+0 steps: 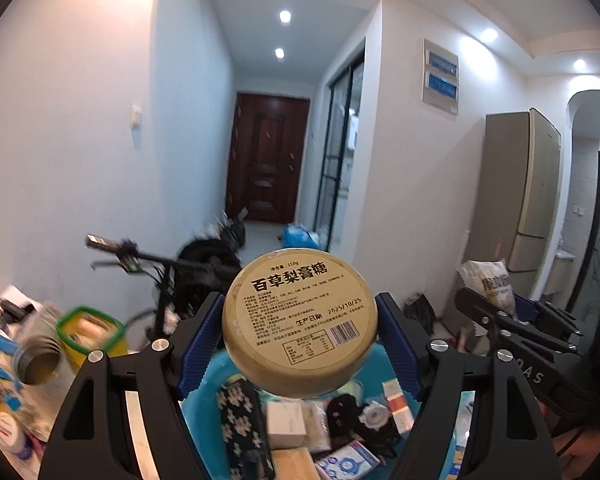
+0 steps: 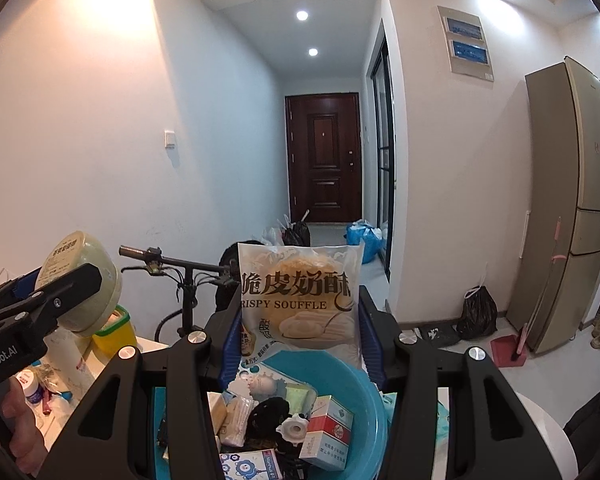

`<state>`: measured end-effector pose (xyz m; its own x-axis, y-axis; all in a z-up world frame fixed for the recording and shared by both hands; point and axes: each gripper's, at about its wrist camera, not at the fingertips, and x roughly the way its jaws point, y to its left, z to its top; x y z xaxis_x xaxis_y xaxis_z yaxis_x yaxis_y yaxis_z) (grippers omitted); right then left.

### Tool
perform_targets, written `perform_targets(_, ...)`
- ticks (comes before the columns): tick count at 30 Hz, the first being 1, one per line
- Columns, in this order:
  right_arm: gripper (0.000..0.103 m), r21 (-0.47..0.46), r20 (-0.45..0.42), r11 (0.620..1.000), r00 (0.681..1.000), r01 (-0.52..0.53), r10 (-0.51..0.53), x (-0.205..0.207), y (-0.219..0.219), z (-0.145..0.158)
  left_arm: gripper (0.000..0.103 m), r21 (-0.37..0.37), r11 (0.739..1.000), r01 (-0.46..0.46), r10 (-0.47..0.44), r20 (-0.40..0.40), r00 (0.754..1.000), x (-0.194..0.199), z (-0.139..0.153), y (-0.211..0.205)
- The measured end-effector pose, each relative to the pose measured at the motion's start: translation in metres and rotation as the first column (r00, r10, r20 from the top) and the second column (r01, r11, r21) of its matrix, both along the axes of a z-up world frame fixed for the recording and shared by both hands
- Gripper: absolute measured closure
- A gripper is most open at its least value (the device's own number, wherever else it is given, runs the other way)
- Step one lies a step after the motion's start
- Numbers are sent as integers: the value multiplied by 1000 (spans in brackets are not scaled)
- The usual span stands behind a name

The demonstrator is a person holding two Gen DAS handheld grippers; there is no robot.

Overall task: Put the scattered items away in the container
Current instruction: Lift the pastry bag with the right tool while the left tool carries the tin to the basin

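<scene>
**Inventory: two items held above the blue basin**

Item 1, round candy tin (image 1: 300, 322). My left gripper (image 1: 300, 316) clamps it by the rim, one ribbed blue pad (image 1: 202, 340) on each side. Smooth tan metal, short and cylindrical. Its flat printed base faces my camera, so its axis runs forward along the fingers, tilted slightly upward. It hangs over the near rim of the blue plastic basin (image 1: 384, 364). From my right view the same tin (image 2: 80, 284) shows its pale rounded side.

Item 2, soufflé snack packet (image 2: 298, 300). My right gripper (image 2: 298, 328) pinches its lower part between narrow-set blue pads. Glossy white film, pillow-shaped, crimped top edge. It stands upright, long axis vertical, printed face toward me, directly above the far rim of the basin (image 2: 364, 396).

Basin contents: red-and-white carton (image 2: 328, 432), white ridged cap (image 2: 294, 426), flower-patterned dark pouch (image 1: 242, 420), small white box (image 1: 286, 420), black lumpy object (image 2: 268, 410).

Beside the basin, on the left: green-rimmed yellow tub (image 1: 90, 334), clear jar (image 1: 40, 364) lying on its side with its mouth toward me.
</scene>
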<state>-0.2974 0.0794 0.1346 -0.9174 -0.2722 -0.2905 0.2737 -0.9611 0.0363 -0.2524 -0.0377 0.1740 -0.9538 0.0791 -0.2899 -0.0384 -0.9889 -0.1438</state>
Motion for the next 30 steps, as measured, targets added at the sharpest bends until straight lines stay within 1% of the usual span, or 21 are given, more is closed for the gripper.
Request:
perform_targets(1,54,2,14,1000,1000,-2,2,-4,-1,-3,26,7,1000,5,-6,21,1000,-7,-5,1)
perform_targets(6,54,12,73,1000,997,-12,11,-21,-4,-17,26,-11,1000,4,-3,89,996,-29,-26,6)
perform_targets(9,54,26,106,1000,994,-5,2,-32,-4,-27,26,-8,1000,9,-8,129,992,-40,-38,6)
perform_targets(12,54,35,153,999,988,-5,0,-42,-5,-39,26,-20,1000,7,-3,171,985,-52,-51,7)
perform_targets(16,54,40,218,999,976,-9,1,-55,-5,-56,26,-12,1000,10,-6,236,972,-68,-68,4)
perform_targets(20,54,113,233,994,972,2,-28,-61,-13,-71,26,-26,1000,-1,9,288,958,-81,-83,1)
perform_targets(24,54,98,283,995,959,-32,3,-66,-15,-81,26,-6,1000,-10,11,337,941,-90,-96,-5)
perform_targets(30,54,92,334,995,942,-47,13,-71,-14,-94,26,14,1000,3,-8,390,921,-99,-111,-7)
